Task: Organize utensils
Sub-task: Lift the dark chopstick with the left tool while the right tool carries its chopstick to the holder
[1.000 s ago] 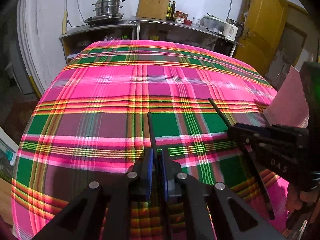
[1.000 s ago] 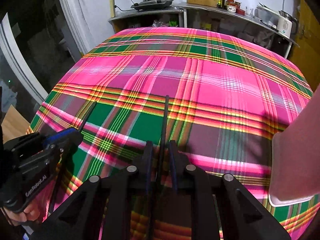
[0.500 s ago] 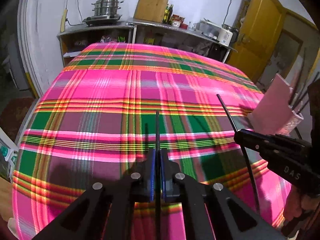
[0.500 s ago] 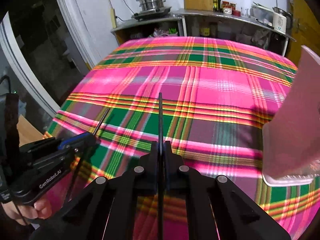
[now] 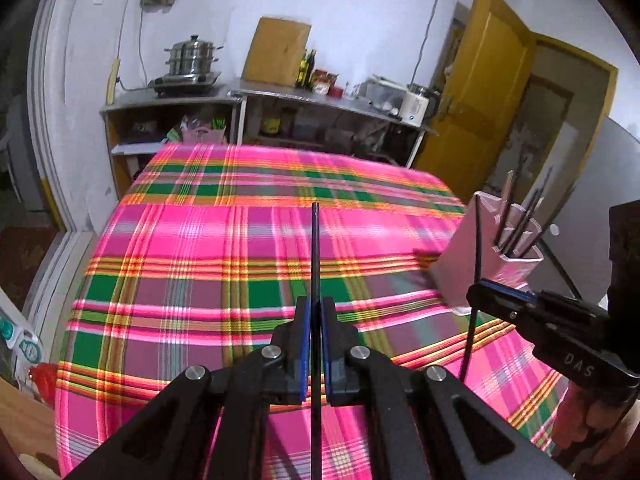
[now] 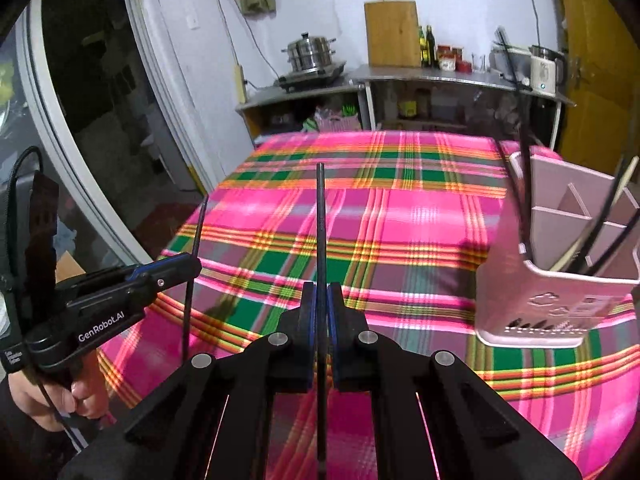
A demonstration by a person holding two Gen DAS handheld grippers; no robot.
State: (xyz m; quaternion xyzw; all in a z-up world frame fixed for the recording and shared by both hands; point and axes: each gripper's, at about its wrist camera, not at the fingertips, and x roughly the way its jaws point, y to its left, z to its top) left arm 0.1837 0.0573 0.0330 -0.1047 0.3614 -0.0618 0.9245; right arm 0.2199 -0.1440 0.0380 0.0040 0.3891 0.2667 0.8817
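Observation:
My left gripper (image 5: 315, 304) is shut on a thin black chopstick (image 5: 314, 248) that sticks out ahead of the jaws, lifted above the plaid cloth. My right gripper (image 6: 321, 290) is shut on a second black chopstick (image 6: 320, 216), also raised off the table. Each gripper shows in the other's view: the right gripper (image 5: 478, 290) with its chopstick (image 5: 476, 240), the left gripper (image 6: 192, 265) with its chopstick (image 6: 199, 224). A pink divided utensil holder (image 6: 536, 300) stands on the right, holding several sticks; the same holder (image 5: 472, 264) lies just behind the right gripper.
The table (image 5: 200, 280) carries a pink, green and yellow plaid cloth. Behind it a counter (image 5: 320, 96) holds a steel steamer pot (image 5: 192, 56), a wooden board, bottles and a kettle. A yellow door (image 5: 480, 92) stands open at the right. A person's hand (image 6: 60, 400) grips the left tool.
Both grippers closed on their chopsticks and lifted them off the cloth. The views have risen and tilted up, and the pink holder has come fully into sight.

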